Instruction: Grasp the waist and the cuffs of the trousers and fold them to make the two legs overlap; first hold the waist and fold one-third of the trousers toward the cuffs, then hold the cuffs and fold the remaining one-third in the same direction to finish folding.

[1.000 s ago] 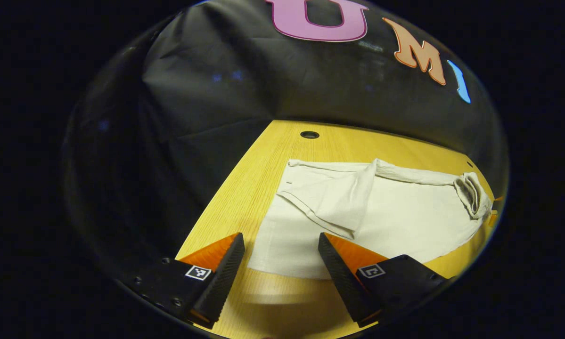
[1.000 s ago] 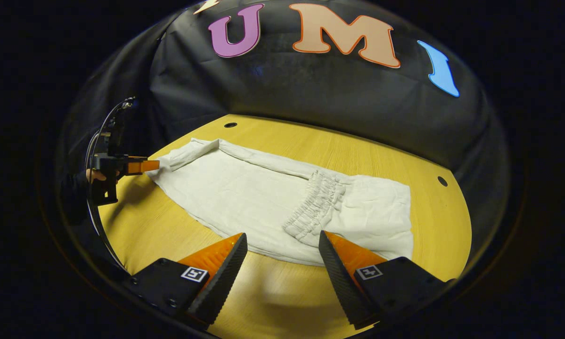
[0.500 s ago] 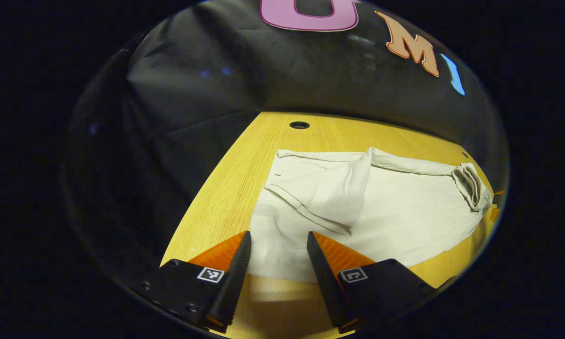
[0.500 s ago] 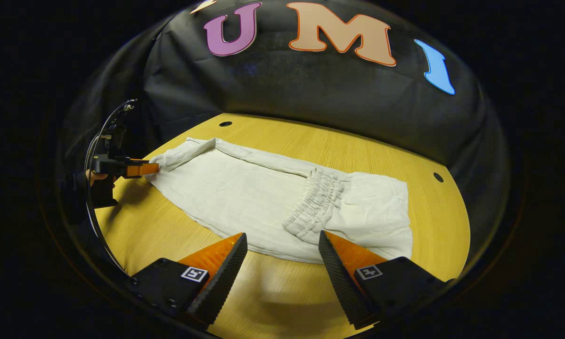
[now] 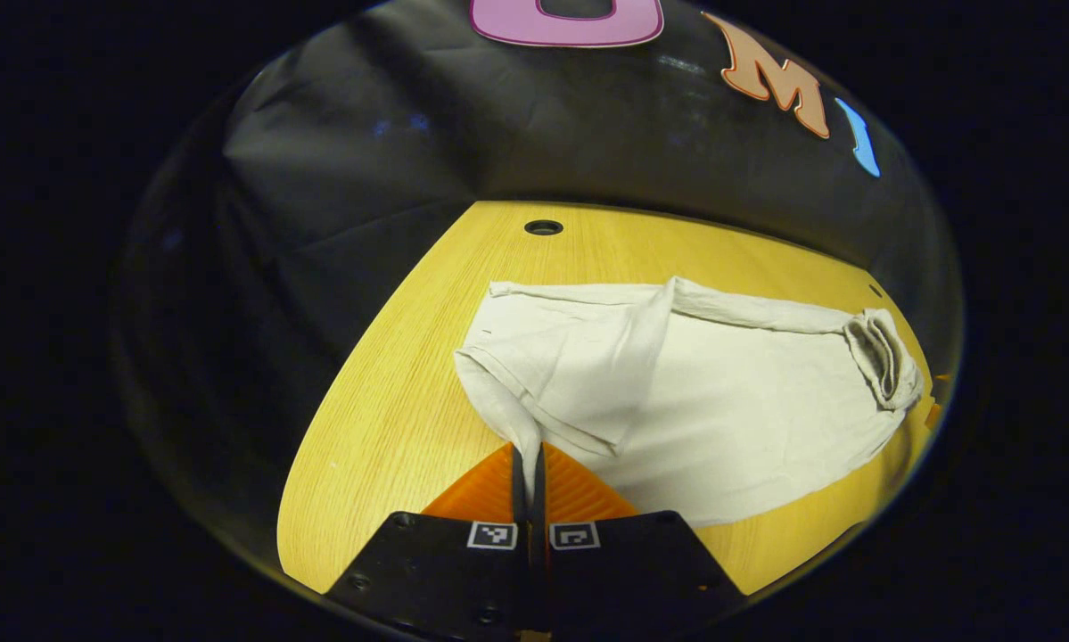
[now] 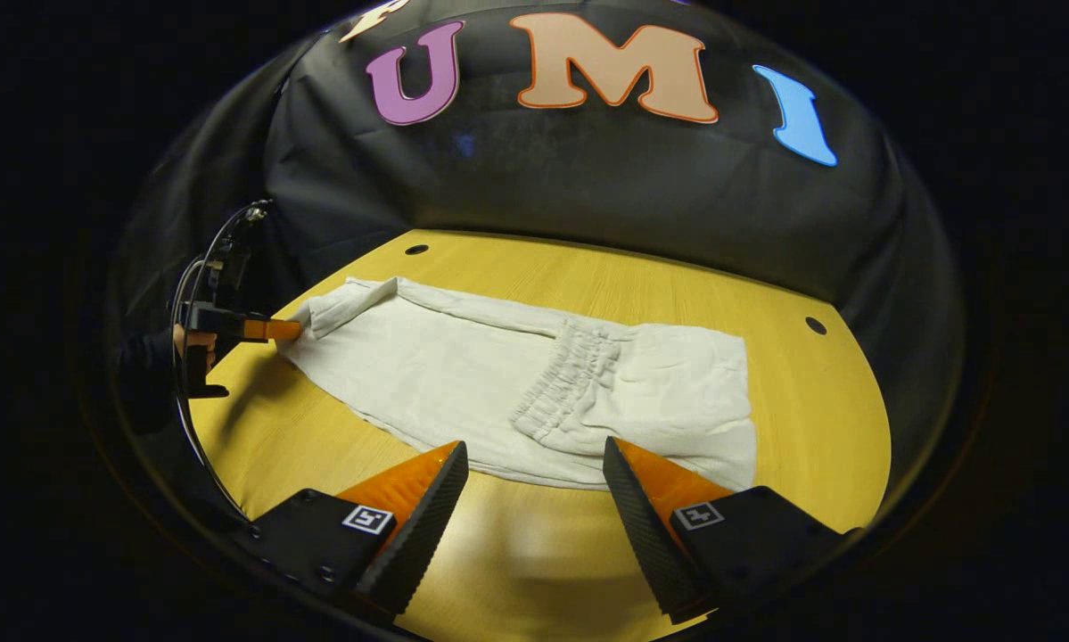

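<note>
The white trousers [image 6: 445,374] lie lengthwise on the yellow table [image 6: 819,419], with the gathered waist [image 6: 565,383] folded over onto the legs. In the left gripper view my left gripper [image 5: 528,451] is shut on the near corner of the cuff [image 5: 498,406], and the cloth rises in a small peak between its fingers. A fold of the leg [image 5: 619,357] lies over the cuff end. The right gripper view has that left gripper [image 6: 280,329] at the far left, pinching the cuff end, with a hand [image 6: 186,339] behind it. My right gripper [image 6: 534,468] stands open just before the trousers' near edge, below the waist.
The table has small round holes [image 5: 543,227] [image 6: 416,250] [image 6: 815,325] near its far edge. The black cloth wall [image 6: 587,196] runs close behind the table. Bare wood [image 5: 382,419] lies left of the cuff and in front of the trousers.
My left gripper moved forward onto the cuff corner and went from open to shut on it, lifting the cloth slightly. The right gripper stayed open and hardly moved.
</note>
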Tool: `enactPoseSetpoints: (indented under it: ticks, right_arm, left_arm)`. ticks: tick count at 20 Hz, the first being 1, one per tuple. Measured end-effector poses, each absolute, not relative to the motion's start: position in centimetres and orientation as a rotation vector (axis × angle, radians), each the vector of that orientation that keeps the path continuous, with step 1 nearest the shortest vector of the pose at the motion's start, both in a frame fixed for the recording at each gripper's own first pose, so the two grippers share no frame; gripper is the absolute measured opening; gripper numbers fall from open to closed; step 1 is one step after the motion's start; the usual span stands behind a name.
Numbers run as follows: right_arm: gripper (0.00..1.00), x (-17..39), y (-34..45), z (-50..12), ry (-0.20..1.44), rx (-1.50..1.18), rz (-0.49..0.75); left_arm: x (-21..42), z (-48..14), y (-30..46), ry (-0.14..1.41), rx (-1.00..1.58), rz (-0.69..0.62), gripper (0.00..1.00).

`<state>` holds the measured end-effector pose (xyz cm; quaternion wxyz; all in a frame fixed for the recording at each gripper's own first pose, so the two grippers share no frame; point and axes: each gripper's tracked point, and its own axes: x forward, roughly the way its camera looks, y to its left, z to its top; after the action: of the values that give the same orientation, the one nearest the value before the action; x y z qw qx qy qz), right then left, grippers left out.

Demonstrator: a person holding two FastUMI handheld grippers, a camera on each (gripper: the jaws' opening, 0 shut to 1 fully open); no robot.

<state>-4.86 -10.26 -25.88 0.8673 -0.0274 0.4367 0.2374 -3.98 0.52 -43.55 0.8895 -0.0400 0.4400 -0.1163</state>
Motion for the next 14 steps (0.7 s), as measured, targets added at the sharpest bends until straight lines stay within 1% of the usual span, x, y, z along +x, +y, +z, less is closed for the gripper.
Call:
enactPoseSetpoints:
  ticks: [6, 14]
  right_arm:
    - [0.98, -4.3, -14.1, -25.0, 0.896, -0.029, 0.484]
    - [0.98, -4.5, -18.4, -24.3, 0.875, -0.010, 0.498]
  left_arm:
    - [-2.7, -37.4, -2.4, 0.798, -0.110, -0.245, 0.00]
    - [-2.1, -30.3, -9.6, 0.681, -0.101, -0.314, 0.00]
